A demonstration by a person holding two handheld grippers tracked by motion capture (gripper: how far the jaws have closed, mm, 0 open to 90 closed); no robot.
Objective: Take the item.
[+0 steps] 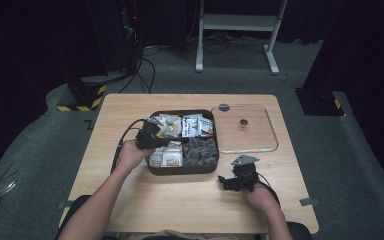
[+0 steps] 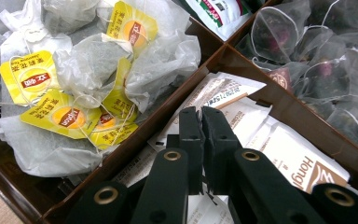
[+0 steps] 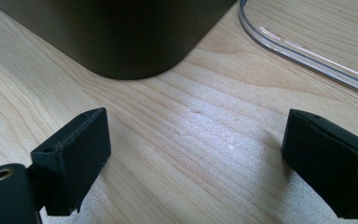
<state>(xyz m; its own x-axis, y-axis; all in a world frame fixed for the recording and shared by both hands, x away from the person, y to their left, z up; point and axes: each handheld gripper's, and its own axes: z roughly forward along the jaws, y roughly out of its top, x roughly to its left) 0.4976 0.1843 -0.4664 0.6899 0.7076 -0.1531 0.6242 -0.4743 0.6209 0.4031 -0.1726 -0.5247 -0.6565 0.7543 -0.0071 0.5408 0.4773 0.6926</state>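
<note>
left gripper [image 2: 202, 119]: fingers pressed together, tips down in the near-left compartment of the box, right over the white sachets; can't tell if a sachet edge is caught between them
left hand [image 1: 130, 152]: at the left side of the box, gripper reaching in over the rim
right gripper [image 3: 196, 158]: fingers spread wide, nothing between them, low over bare surface
right gripper, high view [image 1: 228, 182]: near-right of the box, well apart from the sachets, grey plate on top
box [image 1: 182, 171]: dark brown, four compartments, mid surface, lid off
white sachets [image 2: 279, 149]: flat paper packets with brown print, near-left compartment, stacked loosely
yellow-tag teabags [image 2: 88, 70]: white paper bags with strings, far-left compartment, piled up
mesh teabags [image 2: 317, 60]: clear pyramid bags with dark contents, near-right compartment
printed packets [image 1: 198, 125]: white with red and green, far-right compartment
lid [image 1: 272, 131]: clear, rounded corners, flat on the surface just right of the box, small dark knob in the middle
lid edge, right gripper view [image 3: 303, 51]: far right, beside the corner of the box
surface [image 1: 190, 205]: light wood
</note>
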